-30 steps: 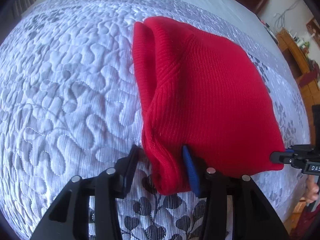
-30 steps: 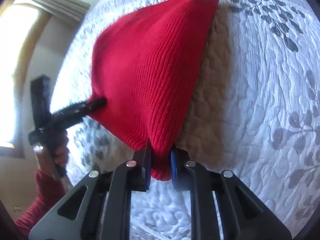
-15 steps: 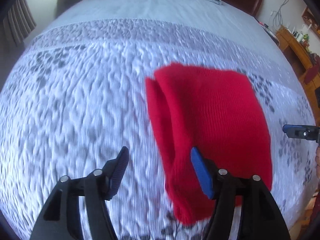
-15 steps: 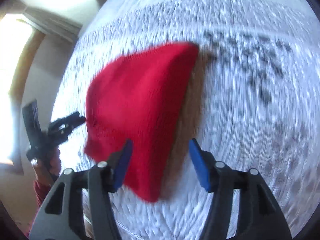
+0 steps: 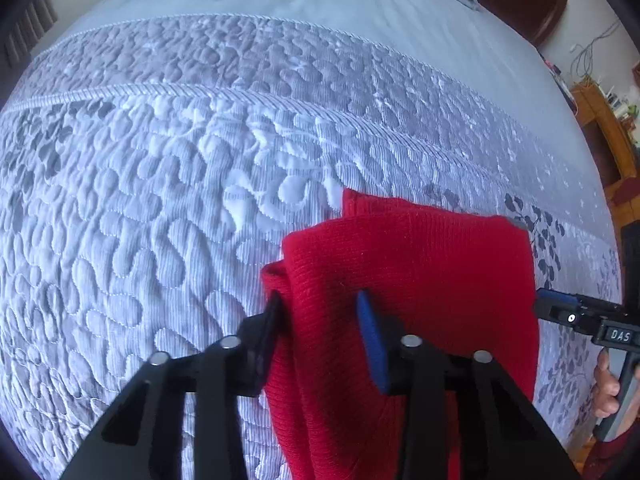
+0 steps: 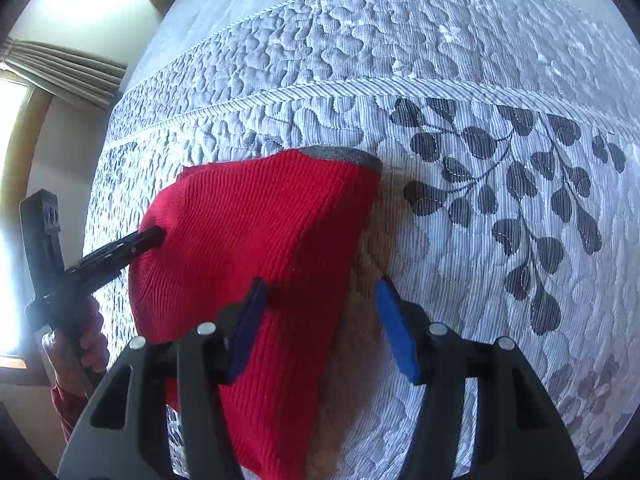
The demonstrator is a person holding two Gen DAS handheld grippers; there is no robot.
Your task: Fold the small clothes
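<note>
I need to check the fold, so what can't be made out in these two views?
- Red knit garment, near end: cut off by the bottom edge and hidden by the left tool in the left wrist view.
- Same garment, right wrist view: near end hidden behind the right tool.
- Its underside: hidden against the quilt.

The red knit garment runs off the bottom edge — its hem apparently hidden.

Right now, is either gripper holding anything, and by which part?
Left gripper, its jaws just closing, pinches the red knit cloth by its folded side edge. Right gripper, just opened, holds nothing.
</note>
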